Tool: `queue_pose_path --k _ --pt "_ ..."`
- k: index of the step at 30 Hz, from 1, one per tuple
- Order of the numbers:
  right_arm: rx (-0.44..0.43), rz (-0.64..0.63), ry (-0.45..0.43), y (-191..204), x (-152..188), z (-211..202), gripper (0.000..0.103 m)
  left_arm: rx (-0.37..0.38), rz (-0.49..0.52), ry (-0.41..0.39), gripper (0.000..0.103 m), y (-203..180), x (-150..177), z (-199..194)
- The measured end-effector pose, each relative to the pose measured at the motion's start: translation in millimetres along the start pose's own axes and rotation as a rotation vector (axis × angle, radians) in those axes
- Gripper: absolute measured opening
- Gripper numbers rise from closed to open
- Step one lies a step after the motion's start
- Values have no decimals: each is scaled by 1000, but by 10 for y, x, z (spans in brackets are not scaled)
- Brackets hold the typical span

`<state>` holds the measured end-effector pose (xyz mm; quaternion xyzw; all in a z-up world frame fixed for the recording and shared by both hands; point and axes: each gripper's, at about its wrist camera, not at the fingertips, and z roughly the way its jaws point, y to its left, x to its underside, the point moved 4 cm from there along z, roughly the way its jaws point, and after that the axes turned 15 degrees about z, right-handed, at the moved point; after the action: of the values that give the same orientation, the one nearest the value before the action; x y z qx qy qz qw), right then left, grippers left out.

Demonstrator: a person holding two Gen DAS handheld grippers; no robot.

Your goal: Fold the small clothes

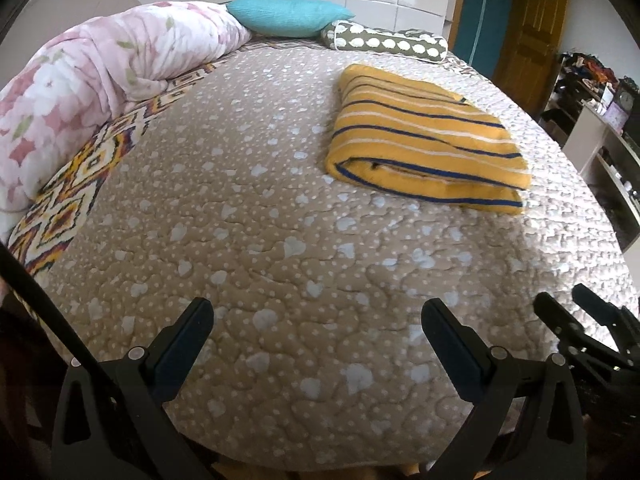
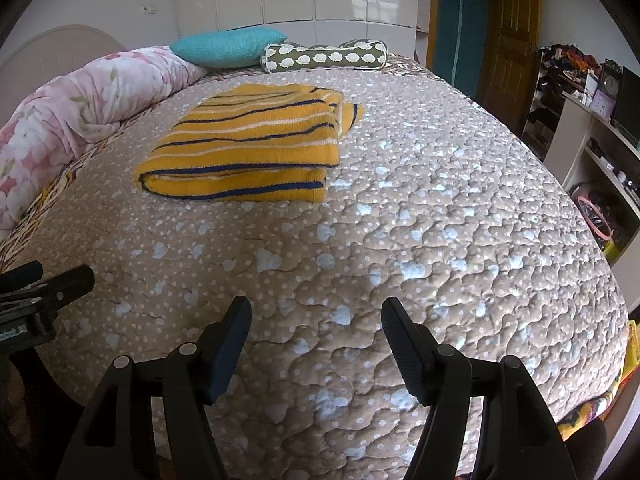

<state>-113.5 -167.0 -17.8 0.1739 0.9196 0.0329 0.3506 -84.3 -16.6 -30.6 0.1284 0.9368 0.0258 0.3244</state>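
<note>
A yellow garment with blue and white stripes (image 1: 424, 140) lies folded into a flat rectangle on the beige quilted bedspread (image 1: 248, 240). It also shows in the right wrist view (image 2: 248, 148), left of centre. My left gripper (image 1: 316, 320) is open and empty, held over the near edge of the bed, well short of the garment. My right gripper (image 2: 316, 320) is open and empty too, also near the front edge. Each gripper shows at the edge of the other's view, the right one (image 1: 576, 308) and the left one (image 2: 48, 280).
A rolled pink floral duvet (image 1: 100, 80) lies along the left side. A teal pillow (image 1: 288, 16) and a spotted bolster (image 1: 388, 44) sit at the head. Shelves with clutter (image 2: 600, 120) and a wooden door (image 2: 508, 40) stand to the right of the bed.
</note>
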Motion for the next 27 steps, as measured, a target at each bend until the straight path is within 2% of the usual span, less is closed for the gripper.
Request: queue_pose_path --k 22,27 --pt "39 -27 6 -29 38 57 73 3 -3 31 103 -45 40 11" --pt "41 -26 9 -37 36 70 73 -16 5 36 103 -38 50 14"
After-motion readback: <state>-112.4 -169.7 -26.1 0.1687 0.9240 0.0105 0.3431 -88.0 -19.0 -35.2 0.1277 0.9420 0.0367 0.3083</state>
